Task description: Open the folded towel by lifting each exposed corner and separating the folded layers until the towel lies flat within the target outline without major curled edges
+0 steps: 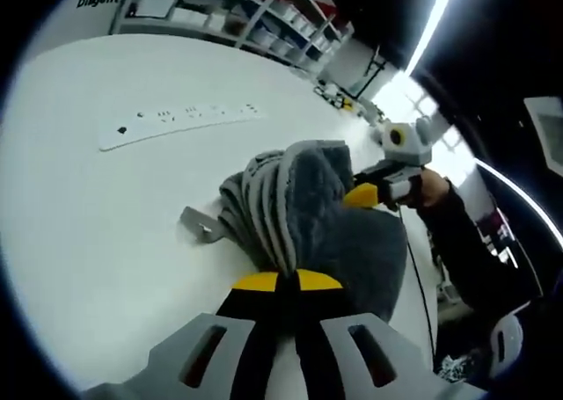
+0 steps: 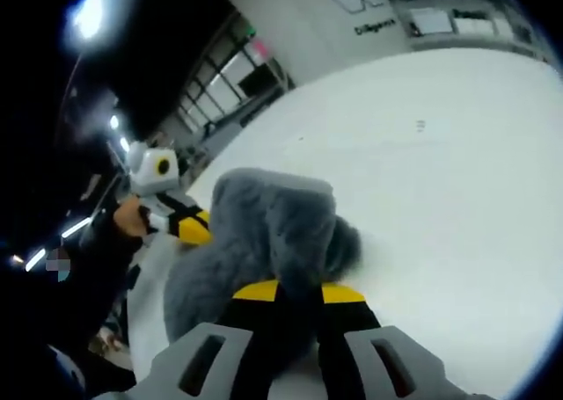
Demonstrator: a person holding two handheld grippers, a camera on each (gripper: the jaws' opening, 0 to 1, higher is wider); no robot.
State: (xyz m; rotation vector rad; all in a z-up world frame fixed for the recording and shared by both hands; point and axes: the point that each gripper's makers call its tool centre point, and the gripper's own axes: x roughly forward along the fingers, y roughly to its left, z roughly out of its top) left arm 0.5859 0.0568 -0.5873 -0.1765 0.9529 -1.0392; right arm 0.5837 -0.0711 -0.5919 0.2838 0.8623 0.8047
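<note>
A grey fluffy towel [image 1: 299, 207] is bunched up above the white table [image 1: 106, 233], held between both grippers. In the left gripper view my left gripper [image 1: 286, 281] is shut on a gathered edge of the towel, its yellow-tipped jaws pinched together. The right gripper [image 1: 369, 193] comes in from the right and grips the towel's far side. In the right gripper view the towel [image 2: 273, 233] rises in a mound over my right gripper [image 2: 295, 290], which is shut on it. The left gripper [image 2: 180, 224] holds the towel's opposite edge at the left.
A white power strip [image 1: 176, 123] lies on the table beyond the towel. A small grey tape mark [image 1: 201, 226] sits beside the towel. Shelves with bins [image 1: 237, 18] line the far wall. A person's dark sleeve [image 1: 466, 242] reaches in from the right.
</note>
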